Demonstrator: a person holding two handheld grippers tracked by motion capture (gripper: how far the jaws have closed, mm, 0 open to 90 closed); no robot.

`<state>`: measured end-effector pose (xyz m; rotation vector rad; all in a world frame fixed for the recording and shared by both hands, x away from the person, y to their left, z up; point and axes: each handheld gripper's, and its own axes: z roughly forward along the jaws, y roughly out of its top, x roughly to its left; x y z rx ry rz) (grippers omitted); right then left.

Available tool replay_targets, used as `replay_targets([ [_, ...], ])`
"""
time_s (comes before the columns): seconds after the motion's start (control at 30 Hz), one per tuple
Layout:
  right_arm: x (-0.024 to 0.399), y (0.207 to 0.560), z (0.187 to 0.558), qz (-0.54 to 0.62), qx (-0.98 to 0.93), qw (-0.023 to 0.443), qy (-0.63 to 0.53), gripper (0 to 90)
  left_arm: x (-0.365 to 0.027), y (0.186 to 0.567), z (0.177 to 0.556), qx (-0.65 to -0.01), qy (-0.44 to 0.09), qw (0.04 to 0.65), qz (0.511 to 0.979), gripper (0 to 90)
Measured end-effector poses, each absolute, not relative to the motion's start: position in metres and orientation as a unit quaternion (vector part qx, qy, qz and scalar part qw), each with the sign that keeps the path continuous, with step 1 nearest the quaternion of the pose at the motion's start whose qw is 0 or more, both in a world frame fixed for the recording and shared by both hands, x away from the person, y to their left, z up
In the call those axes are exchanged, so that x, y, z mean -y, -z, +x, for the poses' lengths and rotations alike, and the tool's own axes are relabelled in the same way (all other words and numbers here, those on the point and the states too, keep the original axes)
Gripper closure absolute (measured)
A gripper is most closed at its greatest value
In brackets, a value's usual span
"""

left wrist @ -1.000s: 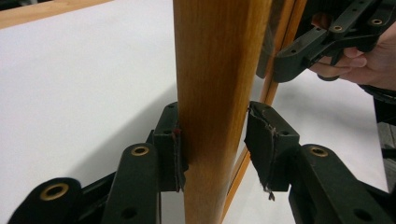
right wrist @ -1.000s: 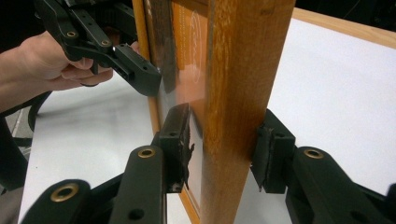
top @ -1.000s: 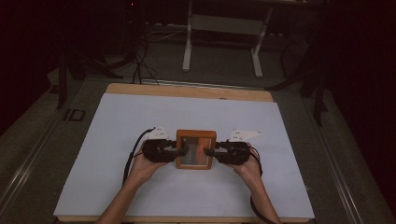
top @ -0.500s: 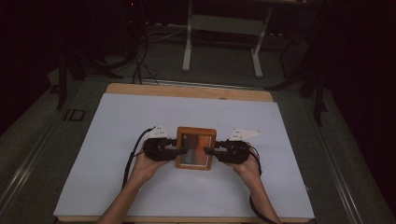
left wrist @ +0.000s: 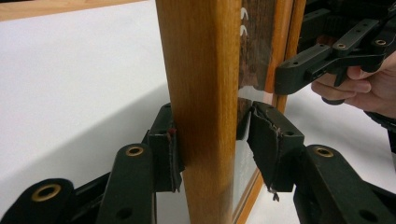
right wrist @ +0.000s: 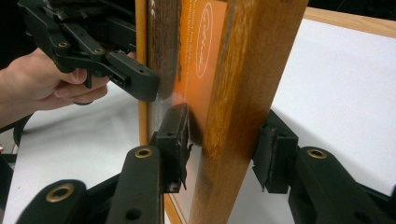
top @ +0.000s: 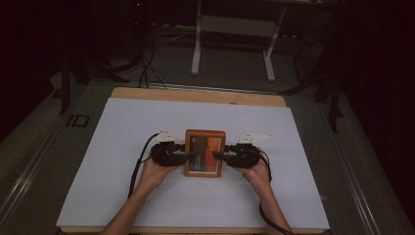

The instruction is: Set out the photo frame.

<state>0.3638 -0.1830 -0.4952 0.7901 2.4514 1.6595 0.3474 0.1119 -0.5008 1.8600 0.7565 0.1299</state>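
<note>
While the picture frame (top: 205,152) stands near the middle of the table (top: 117,147), glass towards the person and long axis running up, it sits squarely between the two hands. The left tongs (top: 190,156) straddle its left rail and the right tongs (top: 219,156) its right rail, each equally close. In the left gripper view the left tongs (left wrist: 215,140) are apart: one pad touches the back of the wood, the other stands just off the glass side. In the right gripper view the right tongs (right wrist: 224,140) have just been opening and hang loose around the rail, a gap showing at the back pad. White table lies open on every side, its edges well away, so I judge either hand can draw straight outwards.
</note>
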Motion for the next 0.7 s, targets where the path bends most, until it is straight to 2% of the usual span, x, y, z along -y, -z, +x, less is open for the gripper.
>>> replay_targets([
  [0.7,0.1825,0.4979,0.3696,0.272,-0.793,0.025,-0.544,58.2,-0.1091,0.5009,0.3504,-0.345,-0.061,0.526,0.775,48.1],
])
